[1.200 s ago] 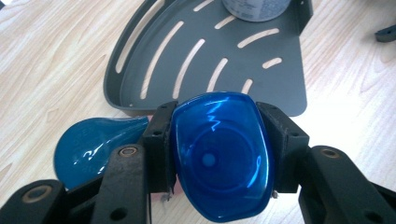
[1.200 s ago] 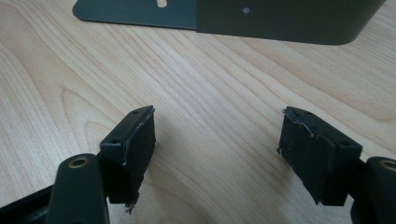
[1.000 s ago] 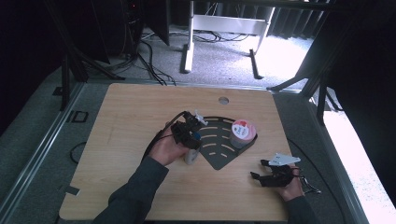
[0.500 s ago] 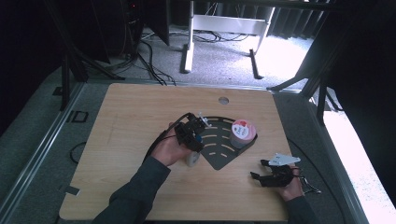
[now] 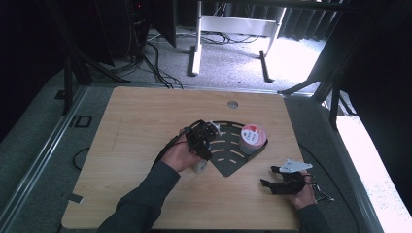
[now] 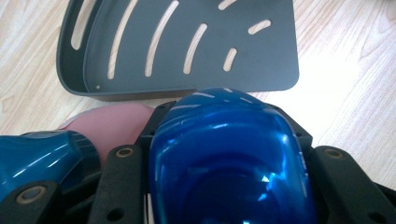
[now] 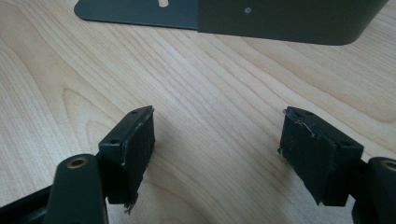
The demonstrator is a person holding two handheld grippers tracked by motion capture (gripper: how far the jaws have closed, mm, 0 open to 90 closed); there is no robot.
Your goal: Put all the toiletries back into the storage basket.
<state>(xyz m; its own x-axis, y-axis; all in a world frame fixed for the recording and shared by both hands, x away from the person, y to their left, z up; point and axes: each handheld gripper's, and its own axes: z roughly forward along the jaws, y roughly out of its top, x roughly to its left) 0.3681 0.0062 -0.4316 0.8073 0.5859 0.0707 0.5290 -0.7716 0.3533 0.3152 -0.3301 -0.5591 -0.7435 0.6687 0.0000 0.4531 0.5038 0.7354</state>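
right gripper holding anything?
No, the right gripper has its jaws apart over bare table, nothing between them.

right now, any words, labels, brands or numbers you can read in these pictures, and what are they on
No text can be read.
Tub in the dark slotted tray: a red mark on its white lid, too small and blurred to read.
Shiny blue item between the left tool's jaws: no print visible.
Tray, wooden table and right tool: no lettering.
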